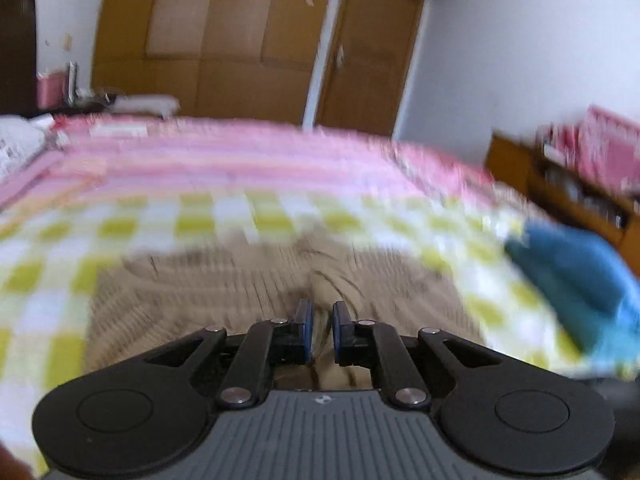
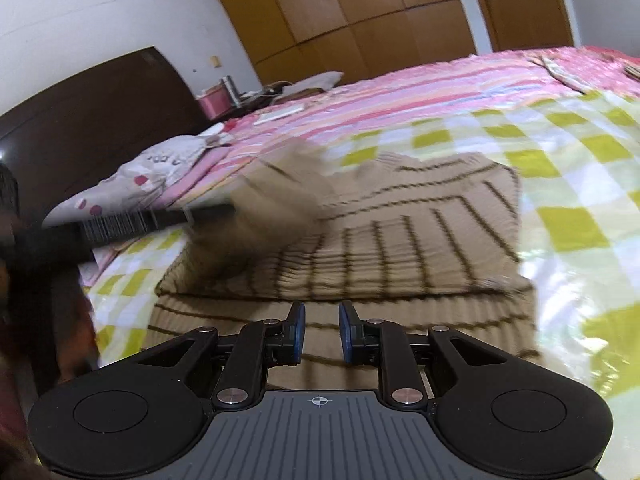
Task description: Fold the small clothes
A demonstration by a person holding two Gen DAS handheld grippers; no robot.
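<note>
A tan knitted sweater with dark stripes point(image 2: 400, 240) lies partly folded on the checked bed cover point(image 2: 560, 184). In the left wrist view the sweater point(image 1: 200, 292) is blurred, and a bunch of its fabric sits pinched between the pads of my left gripper point(image 1: 320, 330), which is shut on it. The right wrist view shows that left gripper point(image 2: 224, 212) as a dark blur at the left, holding a lifted part of the sweater point(image 2: 276, 196) above the rest. My right gripper point(image 2: 322, 330) hovers over the sweater's near edge, open by a narrow gap with nothing between the pads.
A blue cloth point(image 1: 580, 276) lies on the bed's right side. A pillow point(image 2: 160, 164) and a dark headboard point(image 2: 100, 120) are at the left. A wooden shelf with pink boxes point(image 1: 580, 176) stands beside the bed, wardrobe doors point(image 1: 240, 40) behind. A person's dark sleeve point(image 2: 44, 280) is at the left edge.
</note>
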